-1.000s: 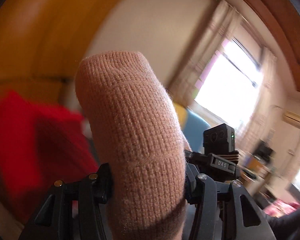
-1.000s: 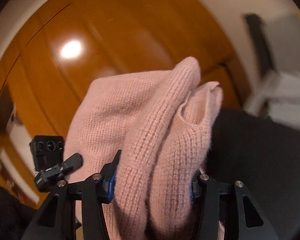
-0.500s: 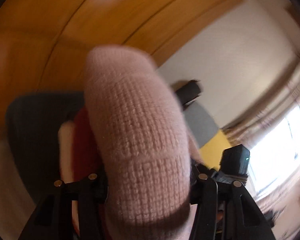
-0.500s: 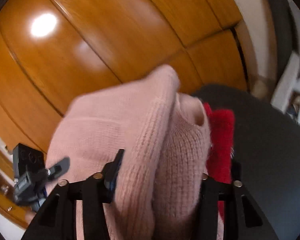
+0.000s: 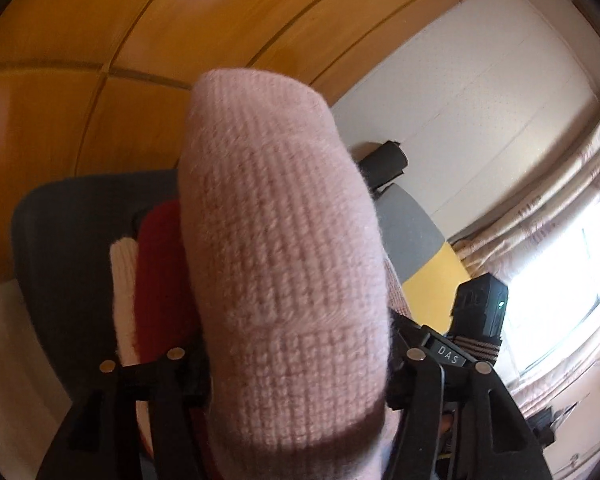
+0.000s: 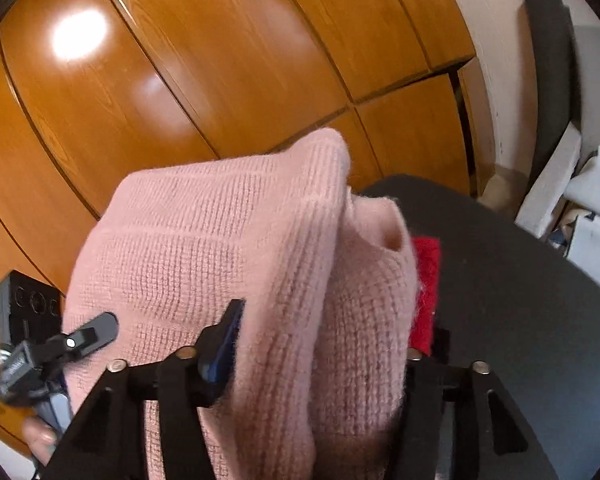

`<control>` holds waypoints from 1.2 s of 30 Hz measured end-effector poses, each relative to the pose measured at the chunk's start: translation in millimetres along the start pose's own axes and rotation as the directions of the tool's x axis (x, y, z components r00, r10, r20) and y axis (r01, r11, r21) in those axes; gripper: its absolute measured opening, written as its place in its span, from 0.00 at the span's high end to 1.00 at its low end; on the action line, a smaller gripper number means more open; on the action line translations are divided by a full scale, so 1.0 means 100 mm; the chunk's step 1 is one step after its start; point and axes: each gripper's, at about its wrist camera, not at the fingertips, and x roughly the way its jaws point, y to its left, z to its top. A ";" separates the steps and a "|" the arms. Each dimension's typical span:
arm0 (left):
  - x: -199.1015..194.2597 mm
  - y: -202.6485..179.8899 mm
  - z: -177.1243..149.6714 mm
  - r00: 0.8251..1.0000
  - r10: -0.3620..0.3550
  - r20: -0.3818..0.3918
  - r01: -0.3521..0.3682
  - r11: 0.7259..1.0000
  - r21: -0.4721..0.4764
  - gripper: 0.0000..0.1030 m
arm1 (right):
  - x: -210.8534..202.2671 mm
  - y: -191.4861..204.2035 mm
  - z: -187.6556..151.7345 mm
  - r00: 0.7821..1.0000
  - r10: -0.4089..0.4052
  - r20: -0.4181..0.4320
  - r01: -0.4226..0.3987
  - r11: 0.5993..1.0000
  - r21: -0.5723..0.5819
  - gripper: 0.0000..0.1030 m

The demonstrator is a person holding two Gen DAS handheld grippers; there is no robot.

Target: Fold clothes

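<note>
Left wrist view: folded pink knit sweater [image 5: 284,272] bulges between the left gripper [image 5: 296,364], whose jaws are opening around it. A second ago a window filled the background; now a red knit garment [image 5: 160,280] and white knit [image 5: 124,280] lie on a dark grey chair seat [image 5: 64,248] below. Probably the pile is reached. "DAS" reads on the other gripper's label [image 5: 447,355].

Right wrist view: right gripper [image 6: 312,368] jaws opening, sweater between them; release seems underway.

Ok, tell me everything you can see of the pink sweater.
The pink sweater is a soft, fuzzy knit, bunched into thick folded rolls. One roll sits between the left gripper fingers, another between the right gripper fingers; both jaws are opening. It hangs over a red garment on a dark chair.
</note>
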 end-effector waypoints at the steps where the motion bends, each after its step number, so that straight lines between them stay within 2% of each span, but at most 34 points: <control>1: -0.02 -0.04 0.00 1.000 0.018 0.003 -0.018 1.000 0.017 0.37 | -0.08 0.07 -0.01 1.000 -0.021 0.009 0.021 1.000 -0.022 0.37; 4: -0.07 -0.12 -0.03 0.998 0.068 0.012 -0.068 0.996 0.054 0.35 | -0.34 0.21 -0.10 0.992 -0.107 0.062 0.111 0.991 -0.074 0.35; 7: -0.08 -0.16 -0.06 0.997 0.075 0.019 -0.076 0.996 0.056 0.35 | -0.59 0.35 -0.03 0.970 -0.163 0.178 0.186 0.975 -0.122 0.35; 8: -0.03 -0.22 -0.06 0.997 0.076 0.017 -0.077 0.995 0.059 0.35 | -0.66 0.43 -0.02 0.961 -0.158 0.226 0.195 0.969 -0.153 0.34; 9: 0.02 -0.27 -0.05 0.997 0.076 0.016 -0.077 0.995 0.063 0.35 | -0.57 0.43 0.16 0.959 -0.118 0.257 0.171 0.966 -0.193 0.34; 11: 0.03 -0.43 -0.05 0.997 0.074 0.013 -0.075 0.995 0.069 0.35 | -0.51 0.58 0.05 0.970 -0.098 0.222 0.161 0.944 -0.287 0.34; 13: -0.15 -0.43 -0.01 0.996 0.080 0.025 -0.082 0.994 0.067 0.35 | -0.47 0.75 -0.08 0.980 -0.084 0.182 0.148 0.914 -0.379 0.34; 15: -0.31 -0.39 0.03 0.992 0.113 0.052 -0.116 0.992 0.055 0.34 | -0.26 0.82 -0.17 0.989 -0.121 0.087 0.146 0.906 -0.397 0.34; 16: -0.39 -0.38 0.03 0.986 0.144 0.079 -0.149 0.988 0.052 0.34 | -0.20 0.87 -0.25 0.990 -0.137 0.047 0.144 0.908 -0.394 0.34; 18: -0.61 -0.38 0.05 0.954 0.238 0.180 -0.251 0.966 0.054 0.34 | -0.10 0.81 -0.27 0.990 -0.137 0.017 0.134 0.928 -0.348 0.32; 19: -0.70 -0.39 0.06 0.939 0.262 0.222 -0.281 0.958 0.056 0.34 | -0.07 0.79 -0.26 0.990 -0.138 0.020 0.136 0.932 -0.337 0.31; 22: -0.87 -0.47 0.09 0.929 0.222 0.297 -0.258 0.962 0.089 0.34 | 0.00 0.75 -0.22 0.989 -0.145 0.028 0.146 0.941 -0.305 0.29; 26: -0.53 -0.68 0.16 0.956 0.159 0.245 -0.213 0.955 0.209 0.34 | 0.05 0.71 -0.14 0.990 -0.136 0.034 0.140 0.950 -0.278 0.27; 28: -0.20 -0.67 0.24 0.966 0.182 0.184 -0.224 0.945 0.237 0.34 | 0.06 0.69 -0.14 0.991 -0.125 0.039 0.131 0.951 -0.280 0.25; 30: 0.14 -0.51 0.29 0.954 0.263 0.145 -0.293 0.923 0.249 0.34 | 0.08 0.65 -0.13 0.992 -0.123 0.040 0.129 0.950 -0.283 0.25; 33: 0.39 -0.26 0.27 0.940 0.309 0.147 -0.335 0.918 0.213 0.32 | 0.18 0.56 -0.12 0.989 -0.145 0.035 0.149 0.950 -0.275 0.25; 36: 0.36 -0.20 0.18 0.923 0.334 0.189 -0.370 0.907 0.202 0.32 | 0.25 0.58 -0.17 0.986 -0.154 0.058 0.164 0.945 -0.283 0.25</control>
